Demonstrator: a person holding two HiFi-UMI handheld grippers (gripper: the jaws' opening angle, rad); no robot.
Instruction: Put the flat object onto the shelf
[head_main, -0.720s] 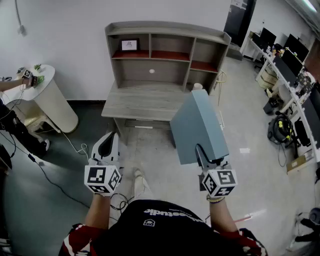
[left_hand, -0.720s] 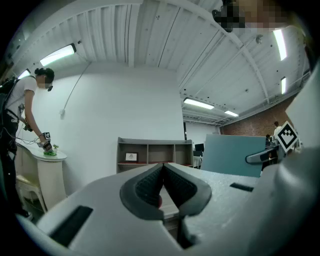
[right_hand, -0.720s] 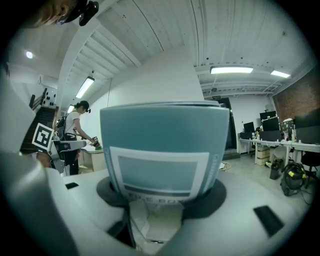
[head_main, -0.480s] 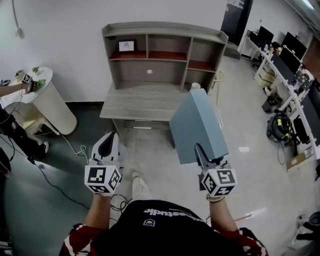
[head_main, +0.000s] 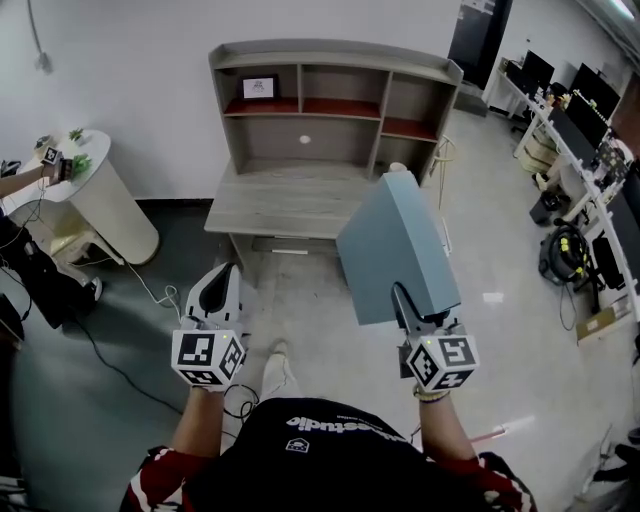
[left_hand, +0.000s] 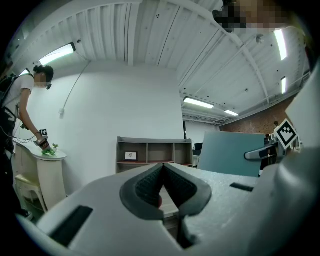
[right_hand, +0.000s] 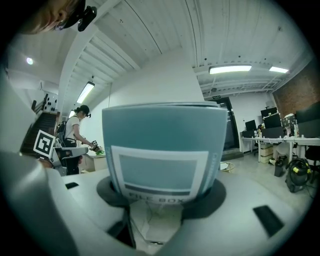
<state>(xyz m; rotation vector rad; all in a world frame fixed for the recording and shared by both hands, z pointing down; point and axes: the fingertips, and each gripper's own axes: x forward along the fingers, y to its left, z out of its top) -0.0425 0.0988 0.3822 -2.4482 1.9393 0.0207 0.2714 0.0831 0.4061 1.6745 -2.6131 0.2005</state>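
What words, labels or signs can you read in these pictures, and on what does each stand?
"FILE BOX": label on the blue-grey file box.
Print on the black shirt: too blurred to read.
The framed picture on the shelf: too small to read.
The marker cubes: patterns only, no words.

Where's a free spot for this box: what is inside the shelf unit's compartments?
A small framed picture stands in the top-left compartment of the shelf unit; the others show nothing. The file box covers part of the lower right one.
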